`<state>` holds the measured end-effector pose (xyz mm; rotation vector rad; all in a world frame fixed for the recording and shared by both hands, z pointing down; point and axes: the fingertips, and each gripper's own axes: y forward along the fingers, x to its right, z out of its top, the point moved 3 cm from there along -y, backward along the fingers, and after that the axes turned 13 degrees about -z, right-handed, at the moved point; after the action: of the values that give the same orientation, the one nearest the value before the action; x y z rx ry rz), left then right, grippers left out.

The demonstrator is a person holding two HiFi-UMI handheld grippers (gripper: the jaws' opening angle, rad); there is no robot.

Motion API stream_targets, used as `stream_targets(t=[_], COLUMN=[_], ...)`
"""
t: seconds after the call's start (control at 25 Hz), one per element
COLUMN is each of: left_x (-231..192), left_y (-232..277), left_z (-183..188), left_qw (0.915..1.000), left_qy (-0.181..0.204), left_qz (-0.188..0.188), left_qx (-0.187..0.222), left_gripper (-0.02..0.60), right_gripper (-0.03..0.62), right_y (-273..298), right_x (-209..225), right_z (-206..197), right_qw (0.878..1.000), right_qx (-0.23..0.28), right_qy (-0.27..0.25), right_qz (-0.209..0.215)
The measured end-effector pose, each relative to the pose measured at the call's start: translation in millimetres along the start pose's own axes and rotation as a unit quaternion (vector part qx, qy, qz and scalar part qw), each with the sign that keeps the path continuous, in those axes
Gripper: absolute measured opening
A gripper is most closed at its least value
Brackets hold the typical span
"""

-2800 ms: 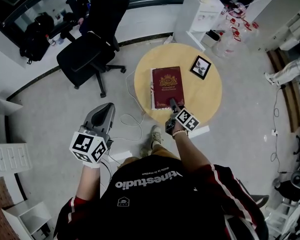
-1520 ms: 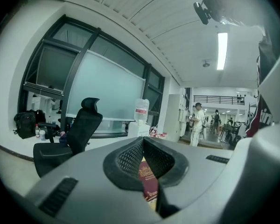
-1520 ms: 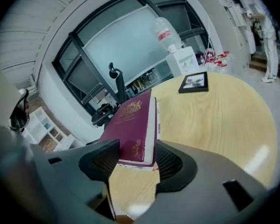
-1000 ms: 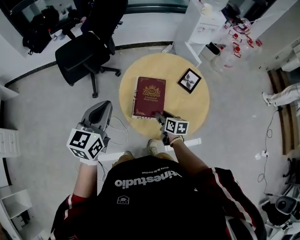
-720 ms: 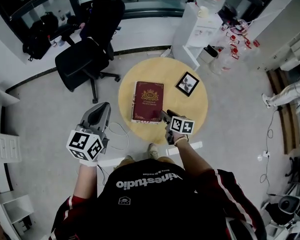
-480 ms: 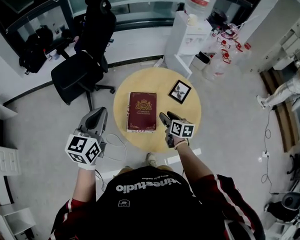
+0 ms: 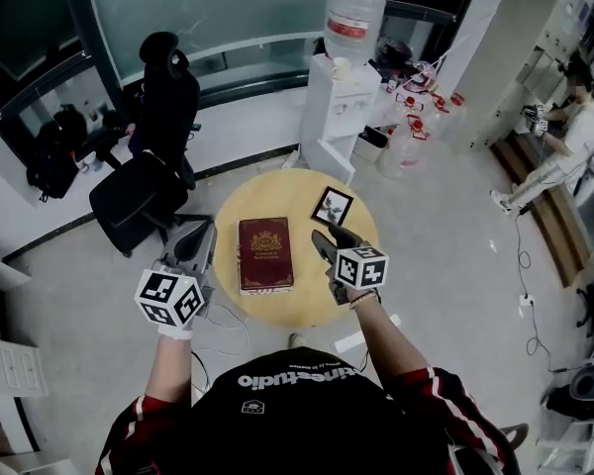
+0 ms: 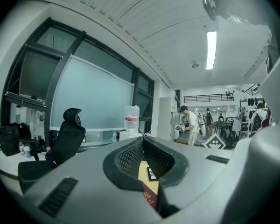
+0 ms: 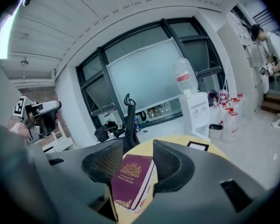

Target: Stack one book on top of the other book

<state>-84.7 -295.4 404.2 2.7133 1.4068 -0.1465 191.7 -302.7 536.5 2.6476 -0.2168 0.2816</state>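
Note:
A maroon book (image 7: 264,253) with a gold crest lies flat on the round yellow table (image 7: 277,194), on top of a second book whose edge shows beneath it. My right gripper (image 7: 323,237) hovers above the table, right of the books, jaws apart with nothing held. In the right gripper view the maroon book (image 9: 130,175) appears far below, in the gap of the right gripper (image 9: 137,146). My left gripper (image 7: 202,230) hangs left of the table, off its edge, fingers together. Through the thin slit of the left gripper (image 8: 142,141) a strip of book (image 8: 149,198) shows.
A small framed picture (image 7: 332,206) lies at the table's far right. A black office chair (image 7: 144,191) stands to the left, a water dispenser (image 7: 342,82) and bottles (image 7: 416,127) beyond the table. A person (image 7: 572,117) stands at the far right. A cable (image 7: 223,315) trails on the floor.
My right gripper has risen from the near edge of the books and moved right of them. The left gripper has risen a little. The head view now takes in more of the room.

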Motion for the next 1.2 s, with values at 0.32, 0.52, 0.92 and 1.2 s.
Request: stream_targets(t=[0.32,0.52,0.92,1.2], left_x=[9.3,13.4,25.7,33.1], left_y=[30.2,38.8,40.0,30.7], left_z=[17.3,39.3,63.1,63.9], left_qw=[0.9993,0.9984,0.9954,0.9944], left_qy=[0.016,0.019,0.044,0.059], left_qz=[-0.034,-0.041,-0.054,-0.057], left_qx=[0.004,0.036,0.066,0.066], left_gripper=[0.017,0.017,0.017,0.017], right_gripper=[0.207,0.179,0.164,0.116], right_y=[-52.4,-86.6,-127.5,-140.2], right_x=[-18.7,-34.7,-25.9,-33.6], right_z=[58.0,88.2,120.3,126.9], right_qw=[0.997,0.993,0.981,0.974], right_qx=[0.076,0.106,0.169,0.196], right_qy=[-0.011,-0.044,-0.056,-0.060], right_qz=[0.015,0.004,-0.077,-0.100])
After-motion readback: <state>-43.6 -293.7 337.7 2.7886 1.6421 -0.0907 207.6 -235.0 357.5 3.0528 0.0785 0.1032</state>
